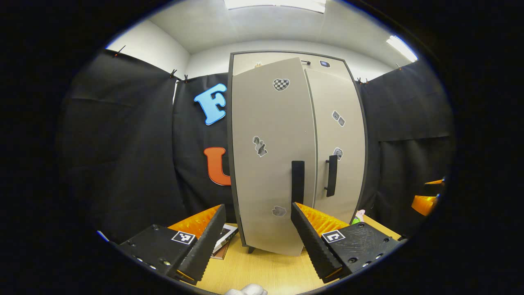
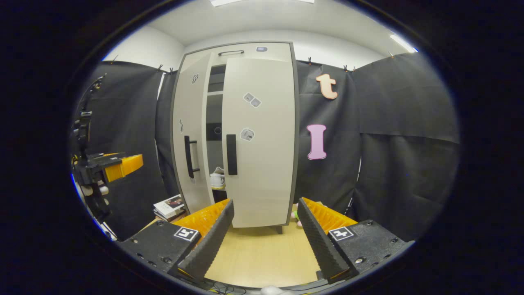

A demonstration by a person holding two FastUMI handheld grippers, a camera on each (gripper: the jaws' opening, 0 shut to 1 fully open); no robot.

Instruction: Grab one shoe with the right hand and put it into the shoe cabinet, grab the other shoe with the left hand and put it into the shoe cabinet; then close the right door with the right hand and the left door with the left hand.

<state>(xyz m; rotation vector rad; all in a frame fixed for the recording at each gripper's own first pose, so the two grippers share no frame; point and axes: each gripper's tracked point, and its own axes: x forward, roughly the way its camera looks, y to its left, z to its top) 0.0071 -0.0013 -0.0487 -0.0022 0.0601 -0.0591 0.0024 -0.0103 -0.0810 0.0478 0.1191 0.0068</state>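
The shoe cabinet (image 2: 262, 135) is a tall, pale beige unit with a dark grey frame, standing on a light wooden table (image 2: 262, 254) against the black cloth wall. Each of its two doors carries a vertical black bar handle and a few small grey and checkered stickers. In the right gripper view the left door (image 2: 190, 139) is ajar, swung out from the cabinet, while the right door (image 2: 258, 139) looks nearly shut. Through the gap between them a white shoe (image 2: 217, 178) sits on a shelf inside the cabinet, level with the handles.

The left gripper (image 1: 258, 233) is spread wide with nothing between its fingers, close in front of the cabinet's left door. The right gripper (image 2: 266, 237) is likewise wide open and empty, in front of the cabinet's base. A stack of books (image 2: 168, 207) lies on the table left of the cabinet.
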